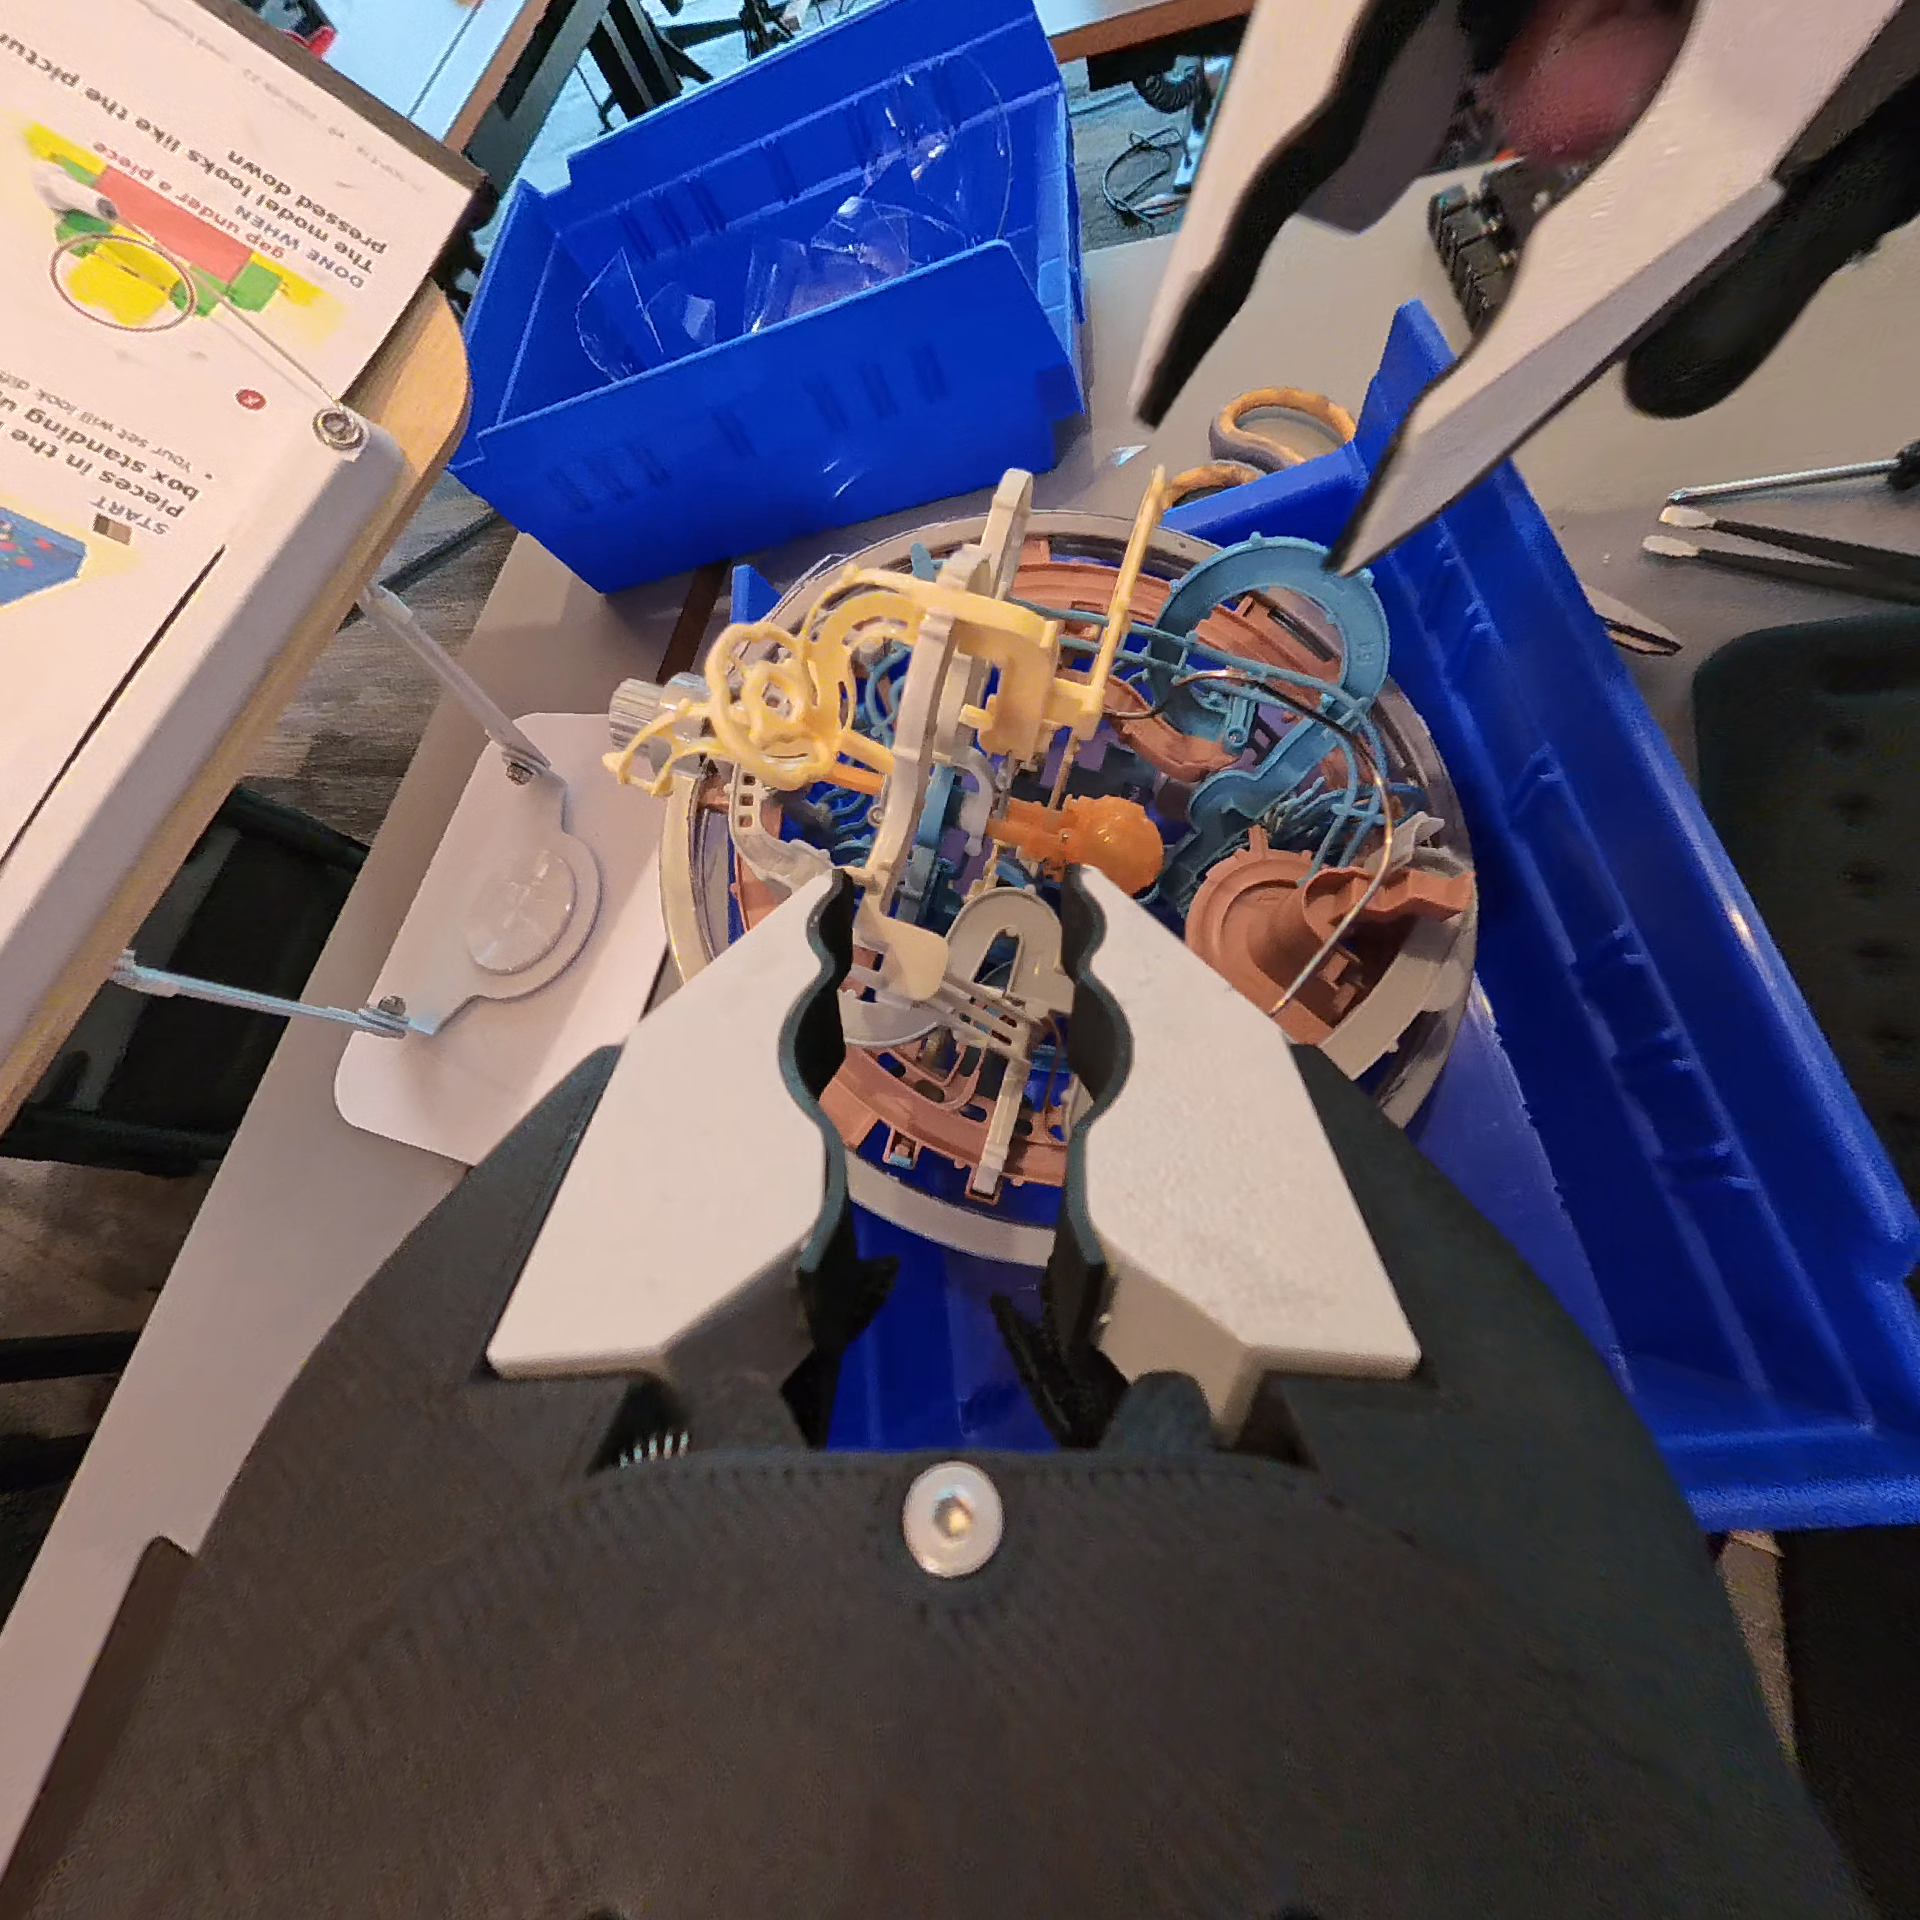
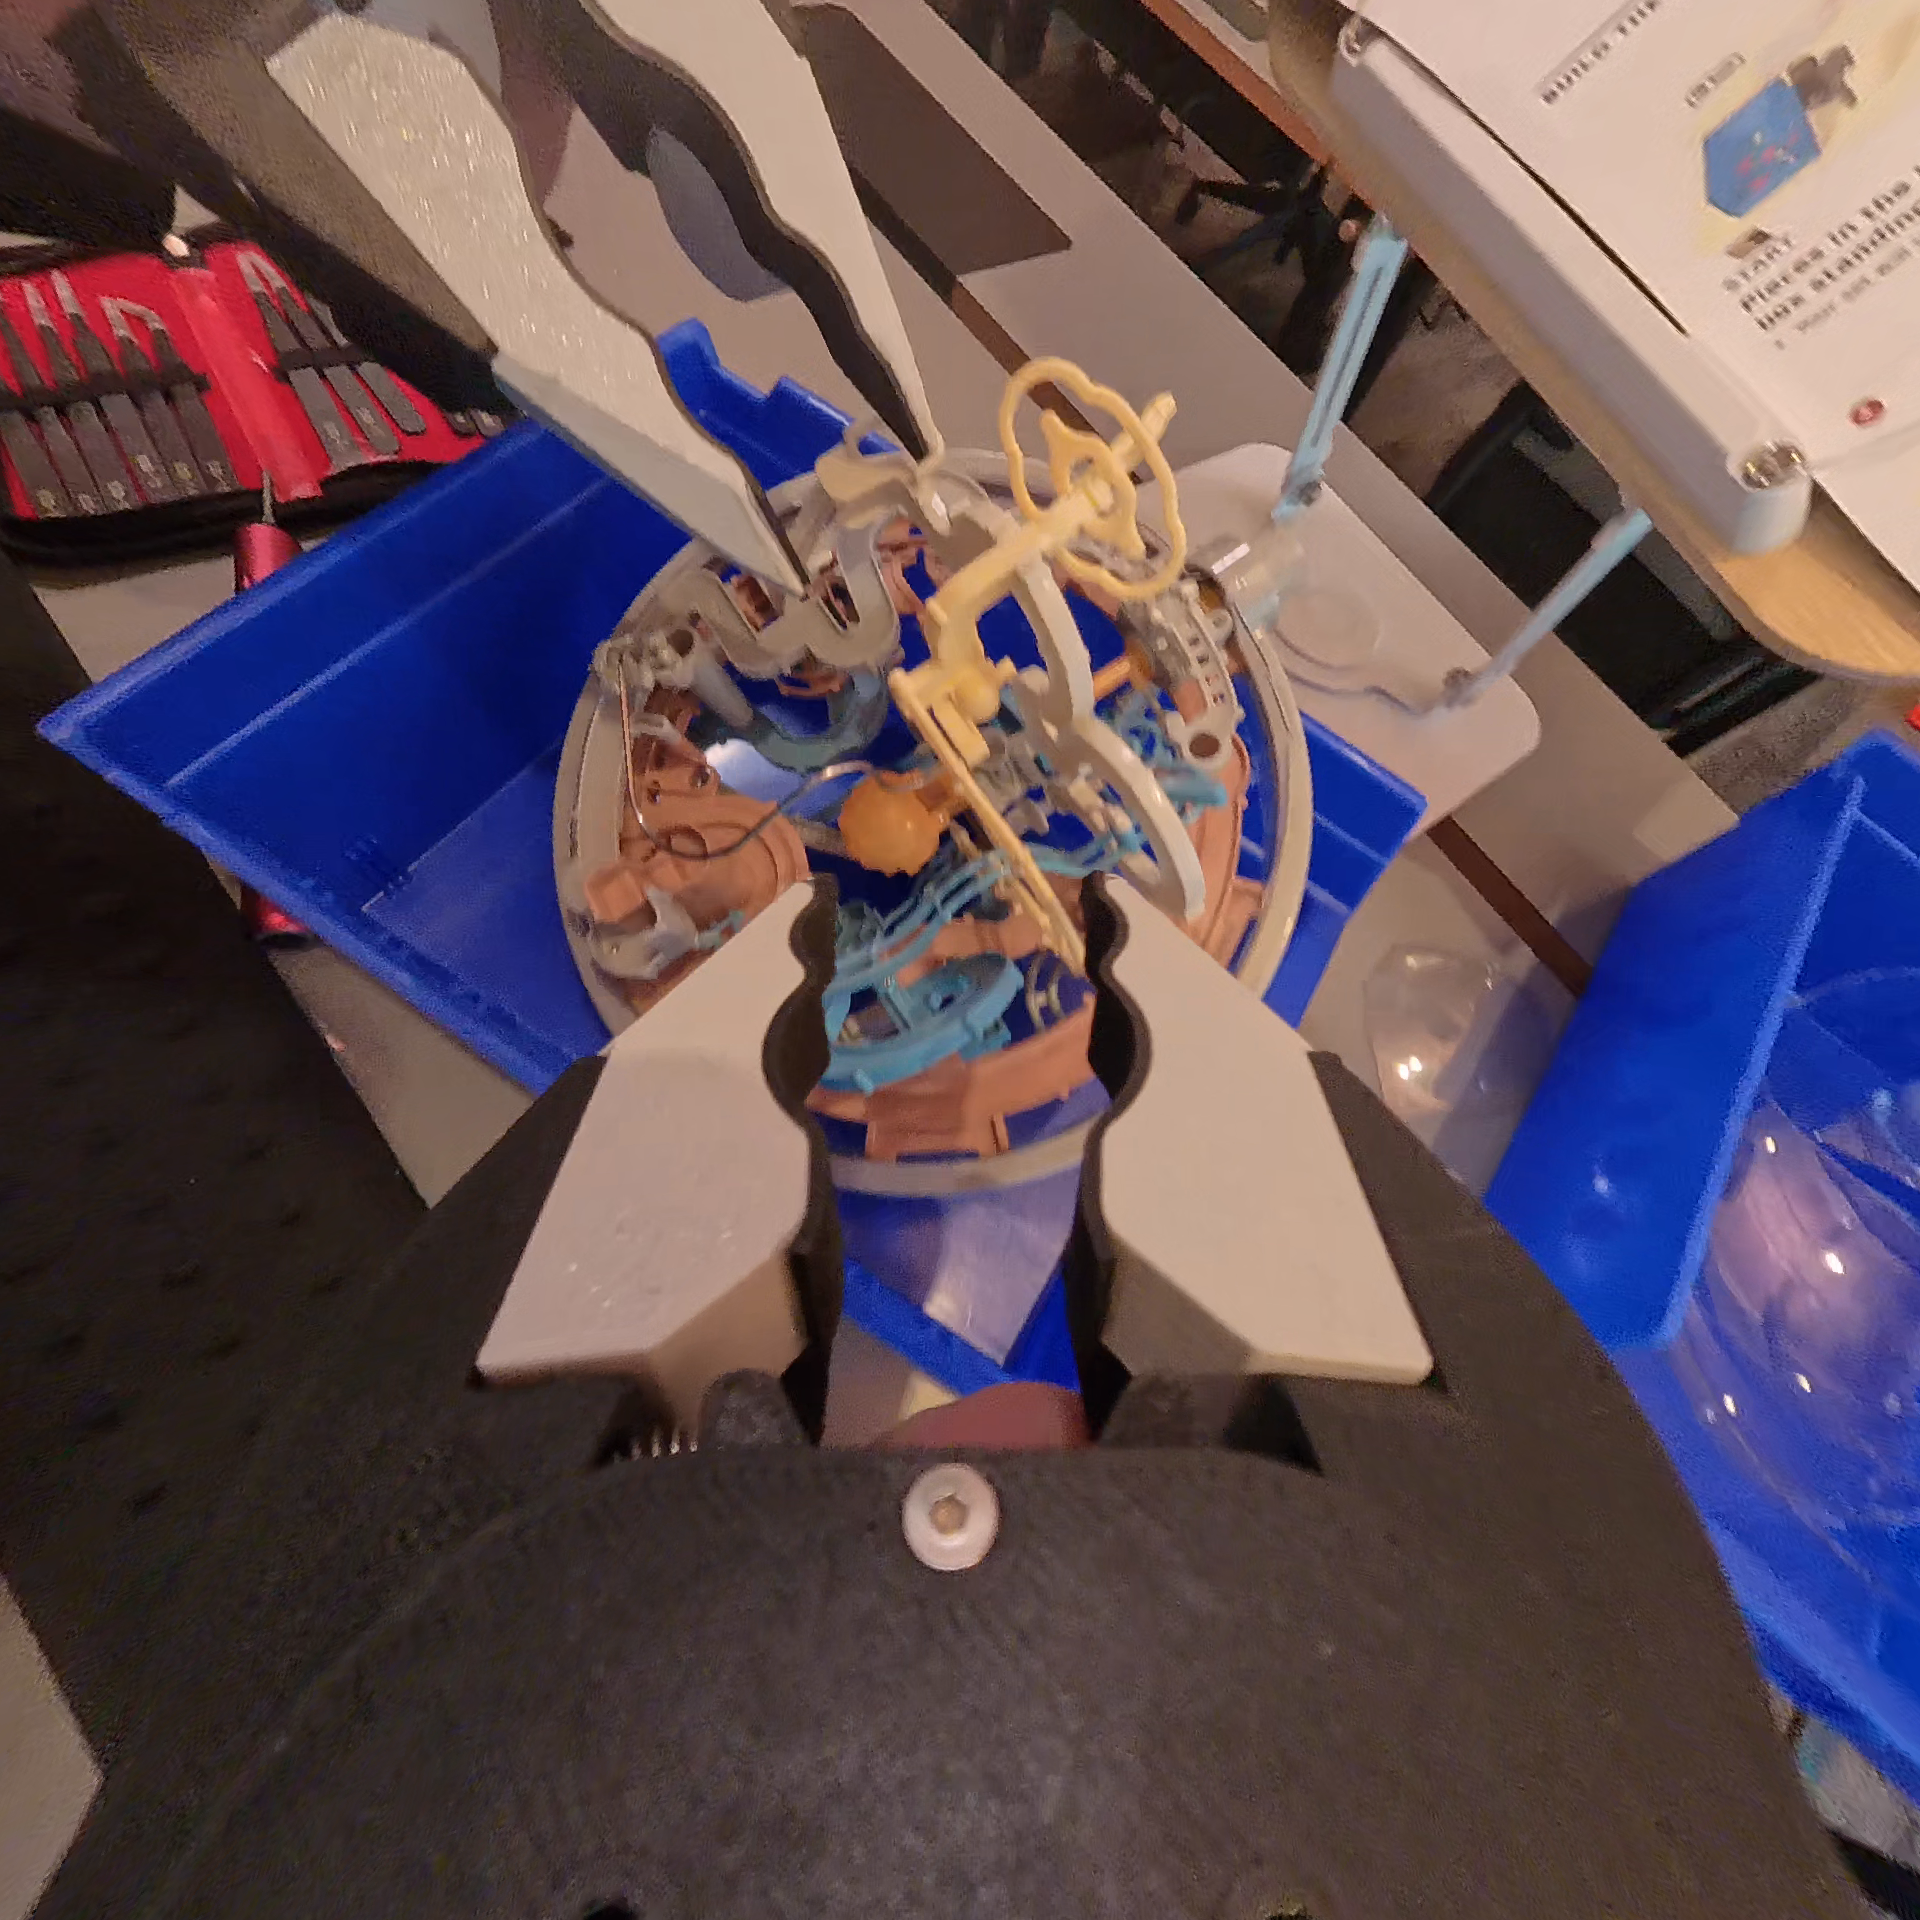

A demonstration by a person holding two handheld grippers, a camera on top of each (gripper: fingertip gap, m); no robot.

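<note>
plastic maze innards [image 1: 1039, 790] sit in a blue bin [image 1: 1621, 935] dead ahead of both grippers, left gripper [image 1: 958, 883] and right gripper [image 2: 951, 883] each gaping around thin tracks without clamping, so i'd guess a careless squeeze could snap those skinny rails.

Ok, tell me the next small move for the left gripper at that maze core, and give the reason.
Probably ease the left gripper shut a little. Its jaws stand open on either side of the grey arch piece of the maze core, which sits in a blue bin. The right gripper, also open, has one fingertip at the blue track, apparently to steady it.
</note>
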